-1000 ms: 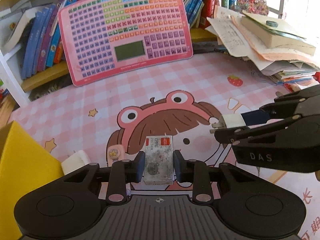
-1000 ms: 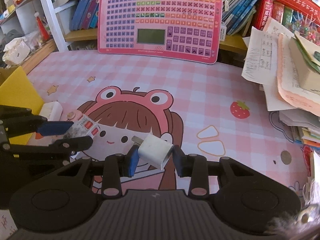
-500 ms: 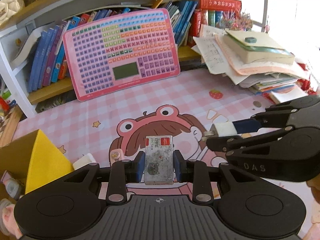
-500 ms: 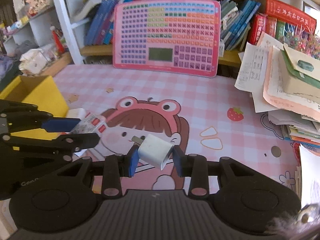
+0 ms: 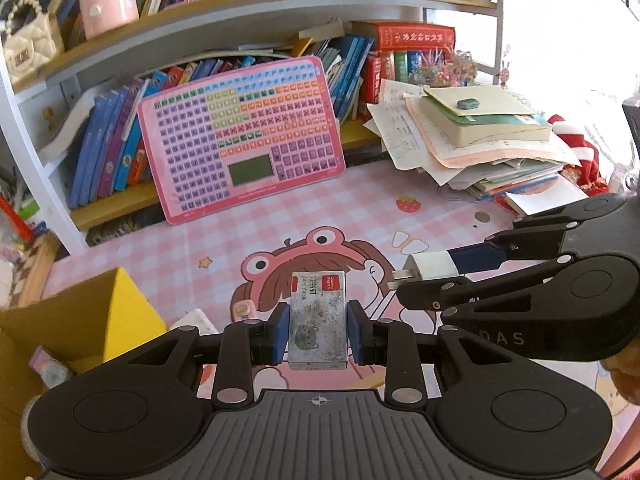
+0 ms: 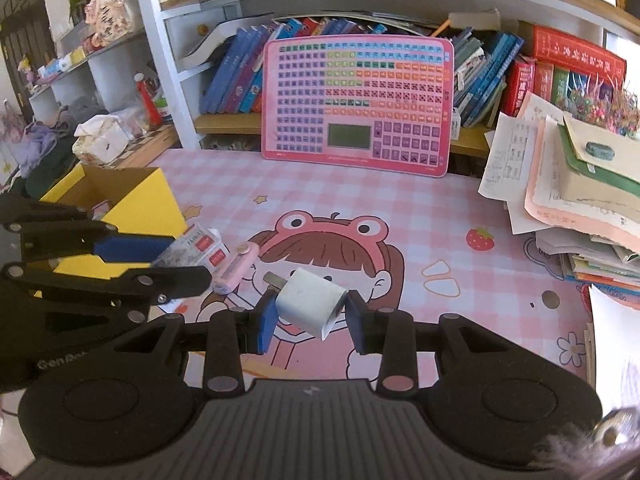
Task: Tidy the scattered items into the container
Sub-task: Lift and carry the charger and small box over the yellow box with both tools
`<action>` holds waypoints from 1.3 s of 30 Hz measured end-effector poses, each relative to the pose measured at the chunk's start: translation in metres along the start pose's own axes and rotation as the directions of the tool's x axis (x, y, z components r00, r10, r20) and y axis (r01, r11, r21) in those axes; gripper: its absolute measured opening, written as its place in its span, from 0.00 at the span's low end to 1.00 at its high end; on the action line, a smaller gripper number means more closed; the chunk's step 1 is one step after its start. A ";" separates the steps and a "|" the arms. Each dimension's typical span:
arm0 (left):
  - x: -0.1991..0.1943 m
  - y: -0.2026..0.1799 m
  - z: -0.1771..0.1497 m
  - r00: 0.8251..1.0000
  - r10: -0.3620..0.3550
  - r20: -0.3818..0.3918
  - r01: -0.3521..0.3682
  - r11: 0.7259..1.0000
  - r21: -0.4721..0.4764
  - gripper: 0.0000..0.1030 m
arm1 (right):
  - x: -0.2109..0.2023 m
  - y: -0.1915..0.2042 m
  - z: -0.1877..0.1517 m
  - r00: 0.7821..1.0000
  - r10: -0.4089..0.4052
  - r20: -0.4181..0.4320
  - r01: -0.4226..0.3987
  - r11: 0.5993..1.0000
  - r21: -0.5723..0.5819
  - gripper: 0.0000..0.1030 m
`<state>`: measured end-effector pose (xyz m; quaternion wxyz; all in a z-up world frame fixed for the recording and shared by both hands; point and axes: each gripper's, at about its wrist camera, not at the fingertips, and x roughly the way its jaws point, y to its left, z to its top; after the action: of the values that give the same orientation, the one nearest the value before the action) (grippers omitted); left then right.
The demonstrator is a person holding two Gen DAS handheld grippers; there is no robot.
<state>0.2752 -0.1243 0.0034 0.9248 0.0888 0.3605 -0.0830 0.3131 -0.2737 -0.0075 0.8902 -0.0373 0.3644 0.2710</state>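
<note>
My left gripper (image 5: 318, 330) is shut on a small silver staple box (image 5: 318, 316) with red labels, held above the pink mat. My right gripper (image 6: 308, 314) is shut on a white plug adapter (image 6: 310, 304); it also shows in the left wrist view (image 5: 430, 266). The left gripper with the staple box (image 6: 200, 245) shows at the left of the right wrist view. The yellow cardboard box (image 6: 132, 200) stands open at the left of the mat; in the left wrist view (image 5: 120, 316) it is at lower left. A small pink item (image 6: 236, 268) lies on the mat beside the box.
A pink keyboard-like chart board (image 6: 360, 106) leans against the bookshelf at the back. A tall pile of papers and books (image 6: 576, 184) fills the right side. A white object (image 5: 194, 320) lies near the box. A coin (image 6: 551, 300) lies at the right.
Both grippers have risen and drawn back from the mat with their items held. More of the shelf and of the yellow box shows now.
</note>
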 end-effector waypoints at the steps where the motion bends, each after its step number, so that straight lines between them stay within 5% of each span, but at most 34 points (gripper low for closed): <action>1: -0.003 0.002 -0.001 1.000 0.004 -0.001 -0.004 1.000 0.008 0.28 | -0.001 0.002 -0.001 1.000 -0.004 -0.001 0.004 1.000 -0.008 0.34; 10: -0.044 0.032 -0.017 1.000 0.008 0.030 -0.009 1.000 0.023 0.28 | -0.014 0.032 -0.004 0.997 -0.077 -0.002 0.077 0.993 -0.091 0.34; 25: -0.110 0.101 -0.048 0.982 -0.101 0.158 0.100 0.995 0.020 0.28 | -0.037 0.131 -0.001 0.988 -0.151 0.007 0.151 0.983 -0.101 0.34; 39: -0.160 0.183 -0.100 0.979 -0.114 0.170 0.114 0.993 0.014 0.28 | -0.055 0.252 0.001 0.994 -0.105 0.041 0.109 0.988 -0.113 0.34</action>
<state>0.1336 0.0903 0.0591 0.9458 0.0627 0.2844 -0.1440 0.1531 -0.0842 0.0635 0.9060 -0.1036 0.3301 0.2439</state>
